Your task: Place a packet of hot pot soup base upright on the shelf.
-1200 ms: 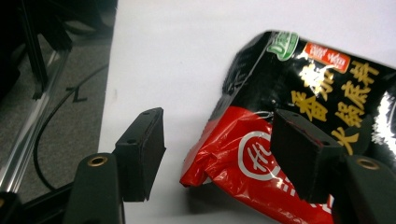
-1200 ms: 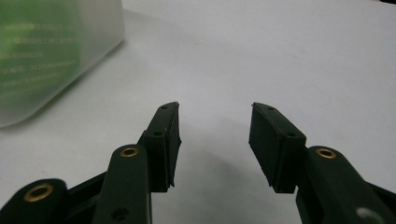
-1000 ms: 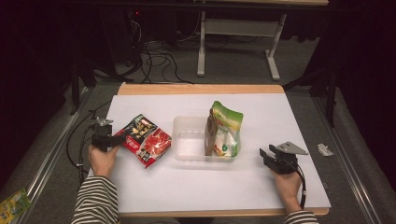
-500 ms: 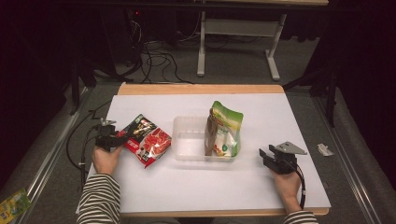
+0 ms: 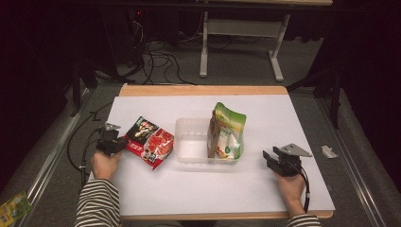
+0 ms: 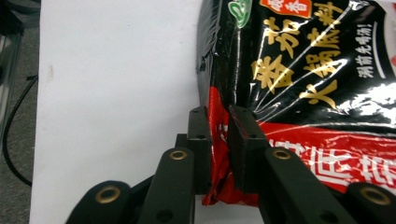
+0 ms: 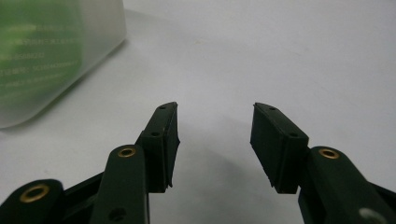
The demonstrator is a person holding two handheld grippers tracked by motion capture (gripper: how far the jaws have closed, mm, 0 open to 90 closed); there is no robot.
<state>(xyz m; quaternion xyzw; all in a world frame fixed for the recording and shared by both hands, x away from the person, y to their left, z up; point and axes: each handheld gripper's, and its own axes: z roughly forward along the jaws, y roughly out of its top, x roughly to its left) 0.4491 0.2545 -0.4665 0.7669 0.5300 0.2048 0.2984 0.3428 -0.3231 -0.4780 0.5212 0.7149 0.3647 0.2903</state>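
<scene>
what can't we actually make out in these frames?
- Red and black packet: the left gripper view cuts it off at top and right; the left gripper, whose jaws have just been closing, covers the pinched edge.
- Green pouch: print too small in the high view, blurred through the clear tub in the right gripper view.
- Green packet on the floor: cut by the high view's corner.

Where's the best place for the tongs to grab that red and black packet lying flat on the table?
By its thin left edge, coming in level from the left. The packet lies flat, so only its rim fits between the jaws; the left tongs have just closed on it there.
</scene>
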